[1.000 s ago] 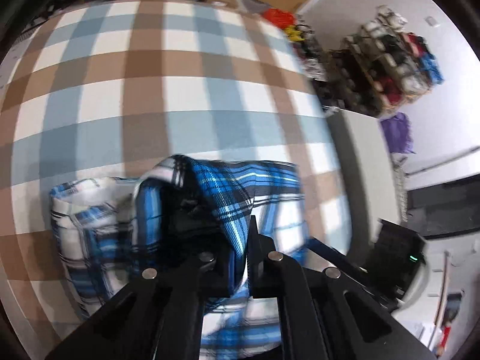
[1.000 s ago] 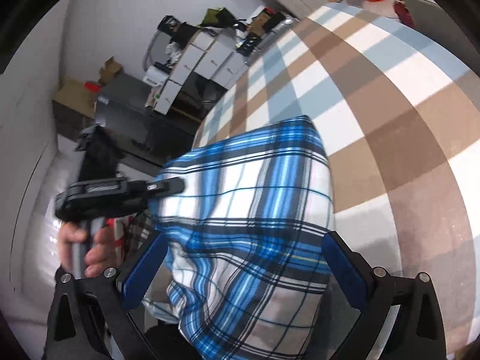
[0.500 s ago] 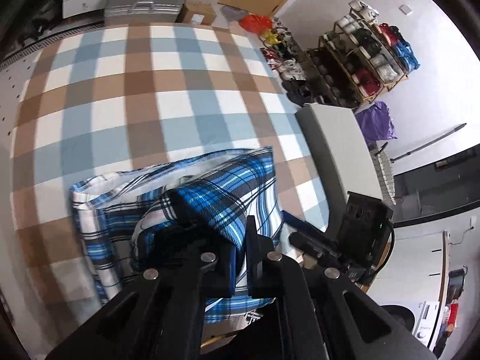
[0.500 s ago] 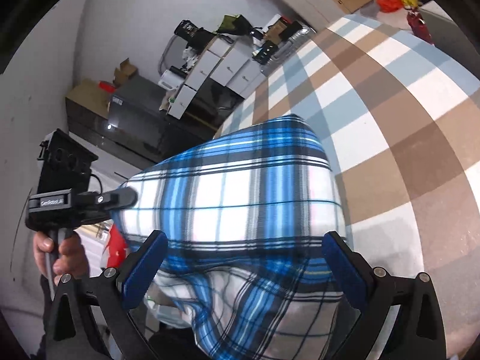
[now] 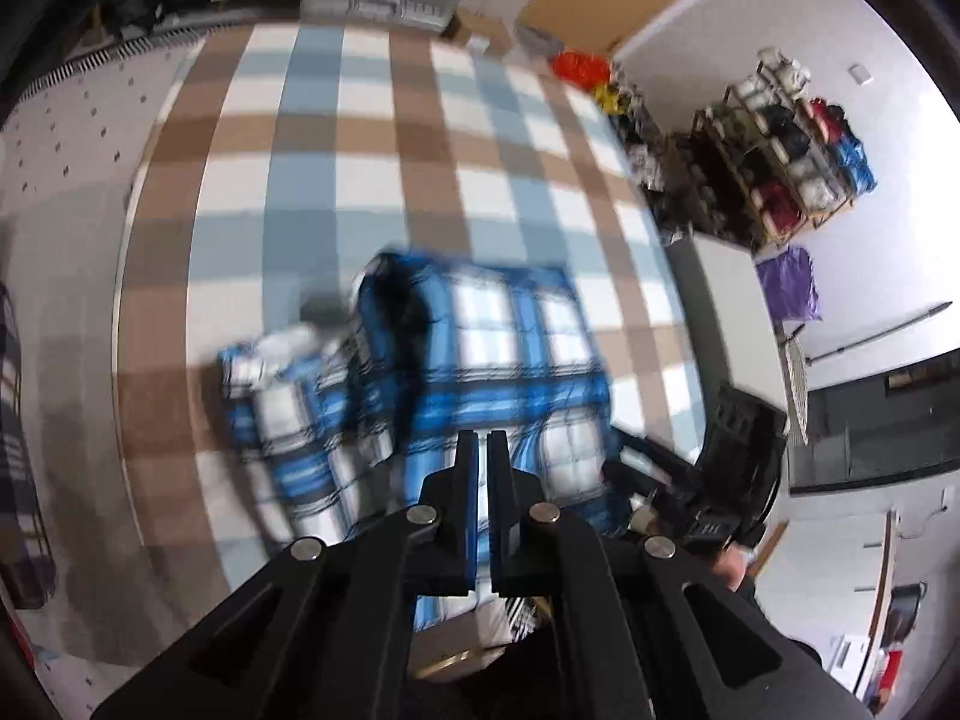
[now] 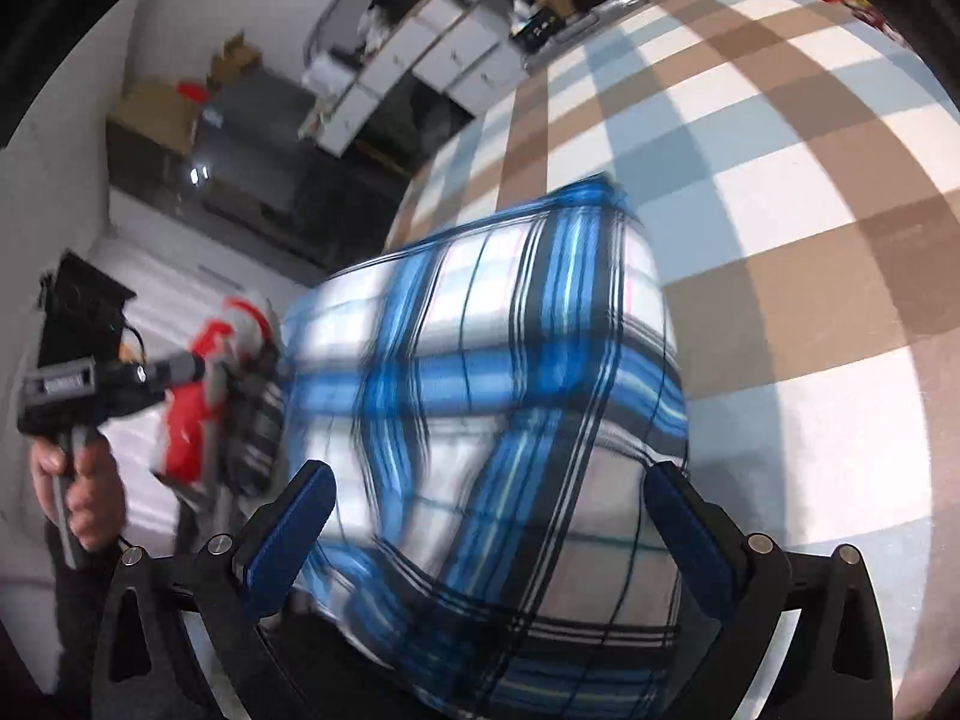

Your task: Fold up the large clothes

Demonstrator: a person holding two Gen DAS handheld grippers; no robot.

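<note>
A blue, white and black plaid shirt (image 5: pixel 480 360) lies folded in a bundle on the checked table cover (image 5: pixel 372 168). My left gripper (image 5: pixel 482 450) is shut with nothing between its pads, pulled back above the shirt's near edge. My right gripper (image 6: pixel 489 480) is open wide, its blue pads on either side of the shirt (image 6: pixel 498 384), not touching it. The left gripper's handle and the hand (image 6: pixel 72 396) show at the left of the right wrist view.
The table's near edge runs under the shirt. Shoe racks (image 5: pixel 780 162) and a grey cabinet (image 5: pixel 732 312) stand to the right. White drawers (image 6: pixel 420 54) and a dark cabinet (image 6: pixel 240 144) stand beyond the table's left side. A red object (image 6: pixel 198 396) sits low left.
My left gripper let go of the shirt fold and drew back; the fold dropped onto the bundle. The right gripper stayed open over the shirt, moving slightly.
</note>
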